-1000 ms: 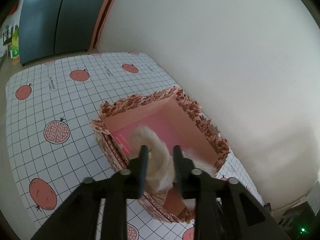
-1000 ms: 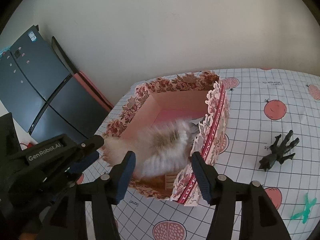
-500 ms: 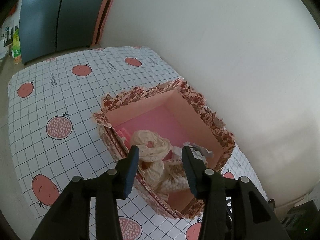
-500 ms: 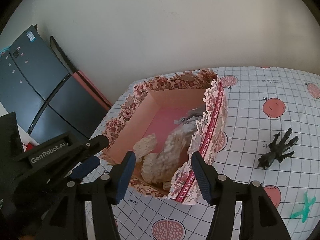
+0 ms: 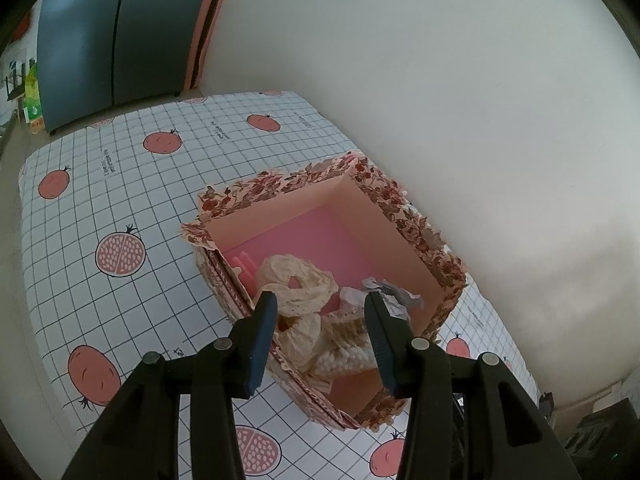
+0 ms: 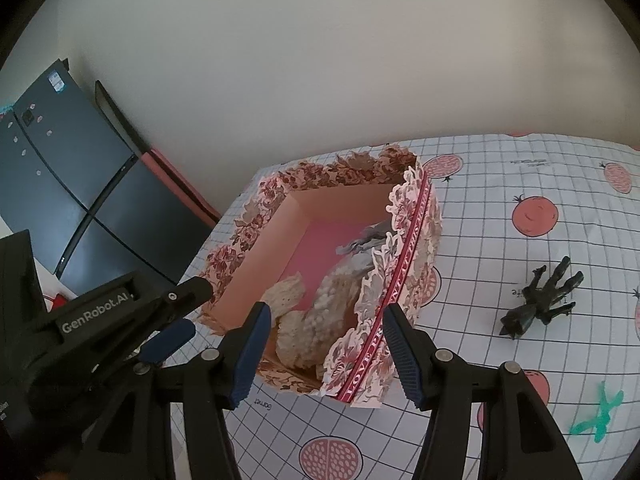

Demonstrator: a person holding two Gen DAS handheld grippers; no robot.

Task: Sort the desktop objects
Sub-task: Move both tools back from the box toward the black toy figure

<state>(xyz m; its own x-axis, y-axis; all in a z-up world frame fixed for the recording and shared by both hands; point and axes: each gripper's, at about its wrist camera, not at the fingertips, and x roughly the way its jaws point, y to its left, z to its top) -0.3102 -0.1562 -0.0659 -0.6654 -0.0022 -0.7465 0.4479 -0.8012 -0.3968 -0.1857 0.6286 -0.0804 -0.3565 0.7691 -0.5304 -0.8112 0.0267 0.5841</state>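
Observation:
A floral-edged pink box (image 5: 280, 184) (image 6: 248, 236) stands on the pomegranate-print tablecloth by the wall. Inside it lie a cream lace cloth (image 5: 296, 280) (image 6: 328, 304), crumpled grey-white paper (image 5: 384, 292) (image 6: 368, 240) and a pink item (image 5: 244, 264). My left gripper (image 5: 320, 304) (image 6: 188, 308) hovers open above the cloth at the box's near end, its pads clear of the fabric. Over the box's front corner my right gripper (image 6: 328, 314) stands open and holds nothing. A black claw-shaped object (image 6: 540, 304) lies on the cloth to the right of the box.
A green cross-shaped mark or item (image 6: 600, 416) sits near the table's right front. The wall runs close behind the box. A dark fridge (image 5: 112, 40) (image 6: 60, 184) stands beyond the table's far end. Bare tablecloth (image 5: 120, 184) spreads left of the box.
The left gripper's jaws have widened and let go of the lace cloth, which has dropped into the box and settled. The right gripper has stayed as it was.

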